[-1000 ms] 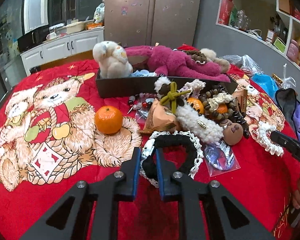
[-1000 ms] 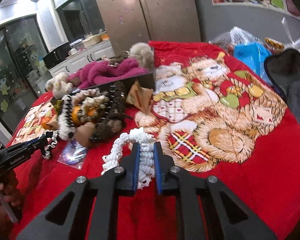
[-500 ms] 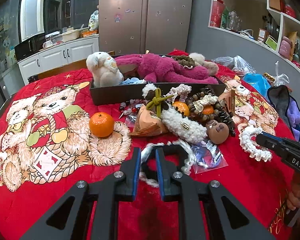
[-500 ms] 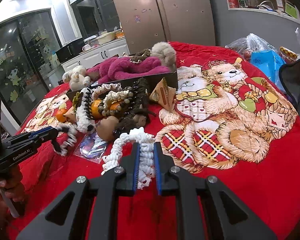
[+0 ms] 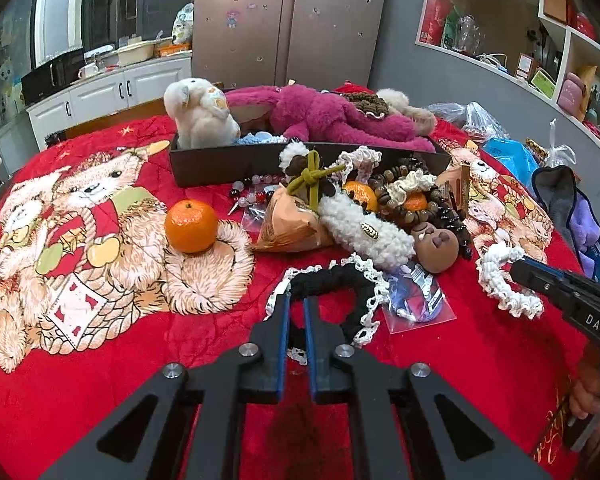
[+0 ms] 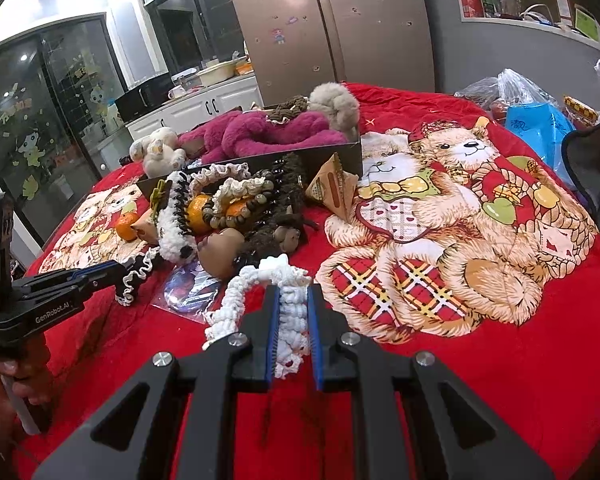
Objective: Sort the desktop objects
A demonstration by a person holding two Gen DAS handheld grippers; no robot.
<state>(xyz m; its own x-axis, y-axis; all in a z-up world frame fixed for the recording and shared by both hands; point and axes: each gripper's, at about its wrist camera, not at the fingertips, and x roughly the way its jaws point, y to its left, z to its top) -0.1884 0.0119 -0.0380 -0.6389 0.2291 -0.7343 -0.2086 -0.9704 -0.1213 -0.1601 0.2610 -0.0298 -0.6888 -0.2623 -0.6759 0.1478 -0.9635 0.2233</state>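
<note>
My left gripper (image 5: 296, 303) grips a black scrunchie with white lace trim (image 5: 332, 280), and its jaws are closing on the fabric pinched between the pads. In the right wrist view that left gripper (image 6: 118, 268) holds the black scrunchie (image 6: 136, 276) just above the red cloth. My right gripper (image 6: 293, 300) is shut on a white ruffled scrunchie (image 6: 252, 280) whose loop trails to the left. From the left wrist view the right gripper (image 5: 518, 270) clamps the white scrunchie (image 5: 496, 276) at the right. A black box (image 5: 228, 160) with plush toys stands behind.
A heap of hair ties, beads, a fluffy white clip (image 5: 364, 228) and oranges lies before the box. A lone orange (image 5: 190, 220) sits to the left, and a plastic sachet (image 5: 416, 300) is near the black scrunchie. A blue bag (image 5: 508, 156) and grey cloth (image 5: 556, 192) crowd the right edge.
The left jaws have drawn closer together on the black scrunchie, and its flat ring has bunched up. The right gripper has kept its hold on the white scrunchie.
</note>
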